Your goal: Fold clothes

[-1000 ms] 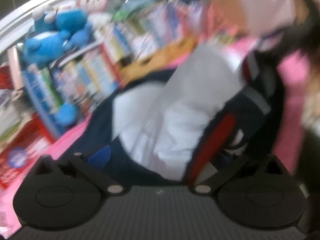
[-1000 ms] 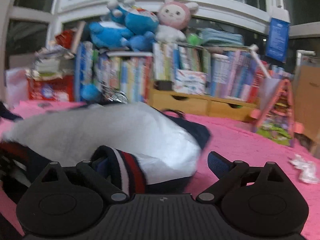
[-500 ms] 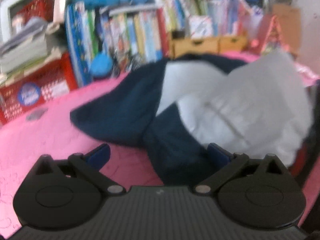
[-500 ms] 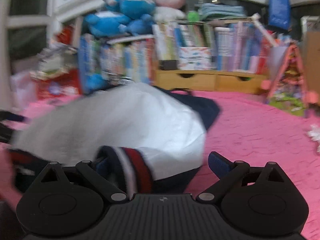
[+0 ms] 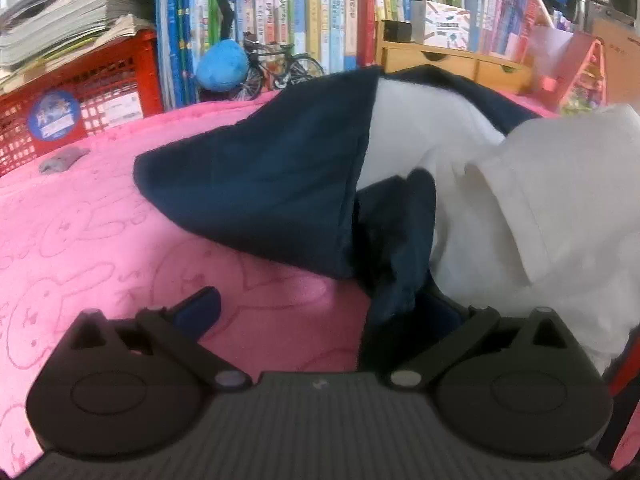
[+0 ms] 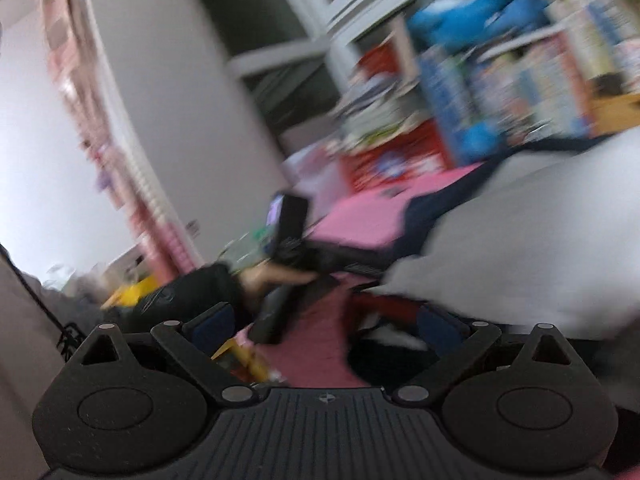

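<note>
A navy and white jacket lies crumpled on the pink blanket. Its white lining bulges at the right. My left gripper hovers low over the blanket, open, with a navy fold hanging just inside its right finger. The right wrist view is blurred. My right gripper is open at the jacket's near edge, where a red band shows. A hand holds the other gripper beyond it.
Books line the back, with a red crate under stacked papers at the left. A blue plush ball and a toy bicycle stand at the blanket's far edge. A wooden drawer unit is at the back right.
The left gripper has steadied low in front of the jacket's navy side. The right gripper has swung left, and the striped cuff no longer lies between its fingers.
</note>
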`<state>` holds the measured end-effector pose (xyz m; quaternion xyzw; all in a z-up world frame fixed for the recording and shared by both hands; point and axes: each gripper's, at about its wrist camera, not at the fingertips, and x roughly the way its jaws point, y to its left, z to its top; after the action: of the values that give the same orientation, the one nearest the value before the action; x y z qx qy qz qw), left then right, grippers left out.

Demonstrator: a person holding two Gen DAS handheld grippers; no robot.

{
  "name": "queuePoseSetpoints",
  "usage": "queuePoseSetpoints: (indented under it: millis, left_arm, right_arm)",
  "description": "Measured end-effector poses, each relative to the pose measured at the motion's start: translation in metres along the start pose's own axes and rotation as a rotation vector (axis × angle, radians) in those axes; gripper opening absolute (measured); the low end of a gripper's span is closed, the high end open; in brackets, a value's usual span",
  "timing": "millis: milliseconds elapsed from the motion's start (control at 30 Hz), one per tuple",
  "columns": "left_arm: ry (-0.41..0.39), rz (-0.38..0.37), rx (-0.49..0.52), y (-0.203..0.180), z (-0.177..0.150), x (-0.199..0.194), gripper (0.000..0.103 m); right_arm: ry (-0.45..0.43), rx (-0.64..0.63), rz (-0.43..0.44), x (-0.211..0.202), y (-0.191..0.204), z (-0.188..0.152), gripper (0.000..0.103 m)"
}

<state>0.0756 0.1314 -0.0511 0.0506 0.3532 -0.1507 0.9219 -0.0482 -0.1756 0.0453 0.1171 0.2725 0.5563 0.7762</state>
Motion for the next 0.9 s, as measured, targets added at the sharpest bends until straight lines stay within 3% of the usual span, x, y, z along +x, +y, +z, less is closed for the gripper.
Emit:
queuePoseSetpoints:
  millis: [133, 200, 300, 467, 533, 567, 700, 867, 900]
  left_arm:
    - [0.02, 0.004, 0.009, -0.002, 0.003, 0.002, 0.103]
    - [0.026, 0.005, 0.01, -0.002, 0.004, 0.003, 0.103]
    - [0.026, 0.005, 0.012, -0.002, 0.004, 0.003, 0.103]
    - [0.021, 0.006, 0.012, -0.002, 0.003, 0.003, 0.103]
    - [0.018, 0.002, 0.016, -0.002, 0.003, 0.002, 0.103]
    - [0.016, 0.0, 0.019, -0.002, 0.002, 0.002, 0.103]
    - [0.01, -0.008, 0.027, -0.001, 0.001, 0.001, 0.103]
    - [0.005, -0.001, 0.022, -0.003, 0.001, 0.001, 0.103]
    - [0.006, -0.001, 0.022, -0.003, 0.002, 0.002, 0.103]
  right_arm:
    - [0.113, 0.029, 0.101, 0.057, 0.005, -0.009, 0.096]
    - [0.164, 0.058, 0.087, 0.08, 0.001, -0.012, 0.096]
    - [0.165, 0.033, -0.026, 0.095, 0.001, -0.012, 0.089]
    - [0.151, -0.115, -0.255, 0.119, 0.011, -0.015, 0.089]
    - [0.165, -0.177, -0.303, 0.132, 0.016, -0.02, 0.091]
    - [0.174, -0.196, -0.292, 0.136, 0.019, -0.023, 0.091]
    - [0.187, -0.156, -0.111, 0.119, 0.023, -0.02, 0.096]
    - [0.12, -0.048, 0.175, 0.071, 0.024, -0.008, 0.096]
    - [0.106, -0.053, 0.19, 0.064, 0.027, -0.007, 0.1]
